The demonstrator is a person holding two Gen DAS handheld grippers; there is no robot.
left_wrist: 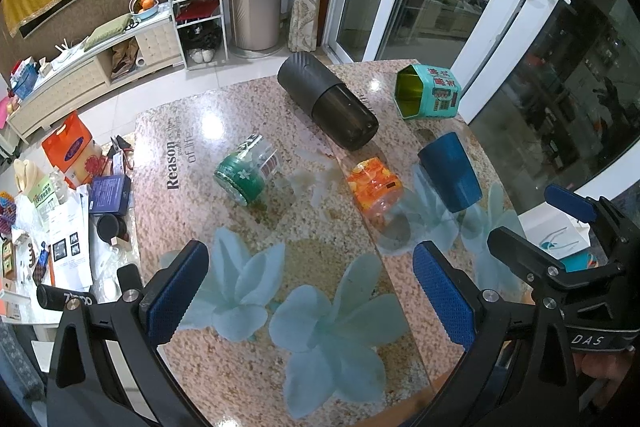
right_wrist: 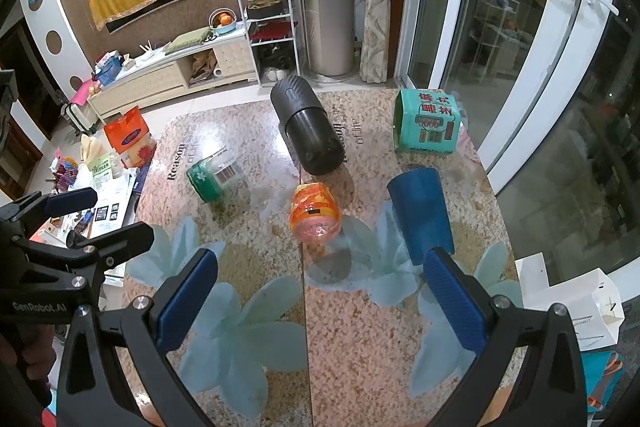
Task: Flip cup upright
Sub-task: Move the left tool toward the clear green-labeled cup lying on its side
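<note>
A blue cup (left_wrist: 450, 173) (right_wrist: 421, 215) lies on its side on the speckled table (left_wrist: 280, 227), right of an orange jar (left_wrist: 374, 189) (right_wrist: 315, 213). My left gripper (left_wrist: 312, 303) is open and empty, hovering above the near table over the flower print. My right gripper (right_wrist: 320, 303) is open and empty; its right finger (right_wrist: 454, 301) sits just in front of the blue cup's near end. The right gripper also shows at the right edge of the left wrist view (left_wrist: 560, 239).
A green jar (left_wrist: 246, 169) (right_wrist: 216, 179), a large black cylinder (left_wrist: 328, 101) (right_wrist: 308, 127) and a teal tin (left_wrist: 428, 91) (right_wrist: 426, 121) all lie on their sides on the table. A cluttered side table (left_wrist: 60, 227) stands left. Glass doors stand at the right.
</note>
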